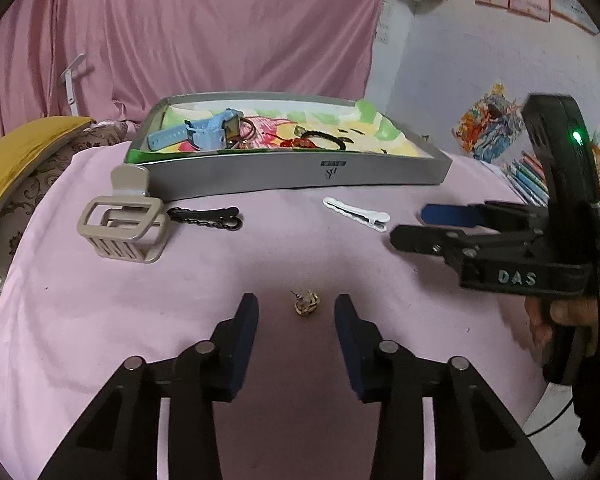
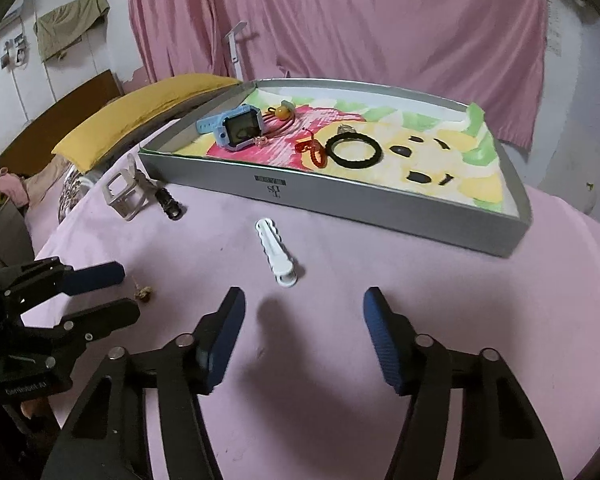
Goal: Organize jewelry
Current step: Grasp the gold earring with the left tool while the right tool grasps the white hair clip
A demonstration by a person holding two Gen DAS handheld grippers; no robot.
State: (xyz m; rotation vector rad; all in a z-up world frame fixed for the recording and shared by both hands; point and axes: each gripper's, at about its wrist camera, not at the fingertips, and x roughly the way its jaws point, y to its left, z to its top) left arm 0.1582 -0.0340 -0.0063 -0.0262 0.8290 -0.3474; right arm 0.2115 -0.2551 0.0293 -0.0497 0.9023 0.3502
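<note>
A small gold earring (image 1: 306, 303) lies on the pink cloth between the fingers of my open left gripper (image 1: 297, 305); it also shows in the right wrist view (image 2: 143, 293). A white hair clip (image 1: 357, 214) (image 2: 277, 251) lies ahead of my open, empty right gripper (image 2: 304, 300), which also shows in the left wrist view (image 1: 410, 226). The grey box (image 1: 300, 172) (image 2: 380, 206) holds a blue watch (image 2: 236, 126), a black ring (image 2: 353, 151), a red coil (image 2: 312, 148) and a cord bracelet (image 2: 280, 118).
A beige claw clip (image 1: 122, 224) (image 2: 122, 192) and a black clip (image 1: 206, 218) (image 2: 170, 204) lie left of the box. A yellow cushion (image 2: 140, 116) lies beyond the table's left edge. Pink curtain (image 1: 200, 24) behind.
</note>
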